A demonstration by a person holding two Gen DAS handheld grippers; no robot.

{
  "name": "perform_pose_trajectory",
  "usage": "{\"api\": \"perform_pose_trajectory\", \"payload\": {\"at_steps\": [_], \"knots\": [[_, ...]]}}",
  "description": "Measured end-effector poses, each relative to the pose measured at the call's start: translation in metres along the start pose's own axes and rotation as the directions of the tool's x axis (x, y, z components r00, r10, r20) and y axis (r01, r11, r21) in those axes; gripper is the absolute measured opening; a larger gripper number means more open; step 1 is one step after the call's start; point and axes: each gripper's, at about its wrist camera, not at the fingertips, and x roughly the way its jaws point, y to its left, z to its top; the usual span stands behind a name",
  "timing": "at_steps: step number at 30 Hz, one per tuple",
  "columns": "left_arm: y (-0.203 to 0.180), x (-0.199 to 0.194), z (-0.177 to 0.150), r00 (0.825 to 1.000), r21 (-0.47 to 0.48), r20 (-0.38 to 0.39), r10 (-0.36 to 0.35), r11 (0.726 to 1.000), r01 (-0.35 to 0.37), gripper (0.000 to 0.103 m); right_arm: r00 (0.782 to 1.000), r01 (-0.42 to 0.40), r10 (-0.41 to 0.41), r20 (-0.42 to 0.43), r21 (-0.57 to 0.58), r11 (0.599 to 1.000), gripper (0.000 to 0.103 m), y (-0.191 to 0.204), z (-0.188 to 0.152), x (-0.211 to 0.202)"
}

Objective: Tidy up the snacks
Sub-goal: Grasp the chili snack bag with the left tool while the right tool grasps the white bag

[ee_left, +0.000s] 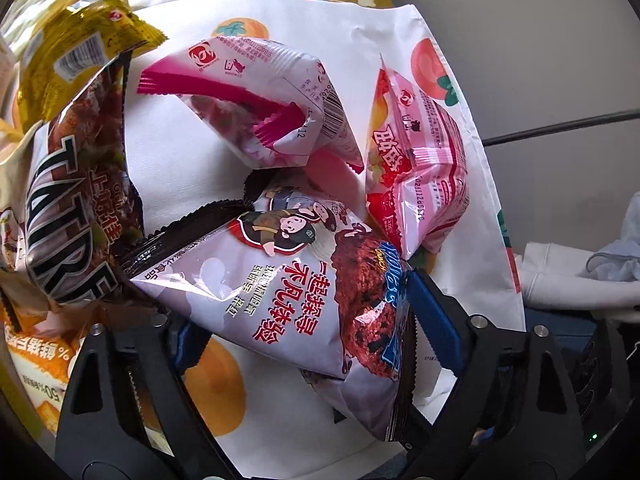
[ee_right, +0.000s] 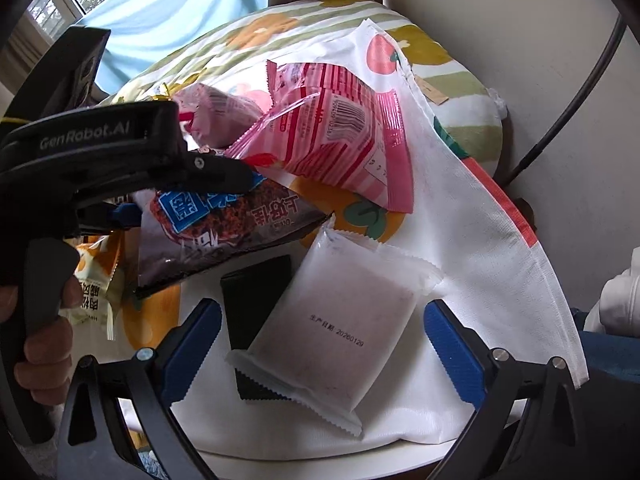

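The left claw (ee_left: 304, 344) is clenched on a brown-and-white snack bag (ee_left: 288, 280), held up off the fruit-print cloth (ee_left: 192, 148), so the step in hand looks like carrying one snack to its place. The right claw (ee_right: 320, 344) hangs released around a white packet (ee_right: 340, 320) lying on a dark packet (ee_right: 256, 292); closing on it seems next. Two pink bags (ee_left: 256, 112) (ee_left: 416, 160) lie just beyond, and a dark bag (ee_left: 76, 208) and a gold one (ee_left: 76, 52) crowd the left side
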Motion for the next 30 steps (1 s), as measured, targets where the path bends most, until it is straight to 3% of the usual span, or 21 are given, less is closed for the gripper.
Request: {"api": "perform_pose_trajectory", "payload": {"at_steps": [6,17,20,25,27,30], "knots": [[-0.006,-0.002,-0.003,1.0,0.041,0.018,0.018,0.999,-0.018,0.071,1.0,0.011,-0.012,-0.006,-0.019,1.0,0.095,0.009,-0.002,0.005],[-0.004,-0.029,-0.027,0.998,0.05,0.046,0.042,0.998,-0.044,0.069,0.997,0.071,-0.072,-0.01,-0.05,0.996,0.083,0.013,-0.005,0.008],[-0.002,-0.035,-0.031,0.997,0.047,0.058,0.042,0.998,-0.045,0.069,0.994,0.111,-0.112,-0.003,-0.075,0.991,0.068,0.014,-0.007,0.008],[-0.004,-0.043,-0.034,0.995,0.048,0.084,0.059,0.997,-0.063,0.069,0.994,0.108,-0.107,0.013,-0.08,0.991,0.061,0.011,-0.009,0.003],[-0.005,-0.049,-0.038,0.993,0.045,0.101,0.065,0.997,-0.069,0.069,0.996,0.085,-0.082,0.037,-0.087,0.993,0.042,0.011,-0.009,-0.004],[-0.007,-0.057,-0.046,0.991,0.041,0.116,0.071,0.996,-0.077,0.069,0.995,0.095,-0.092,0.027,-0.14,0.986,0.039,0.017,-0.007,-0.006]]}}
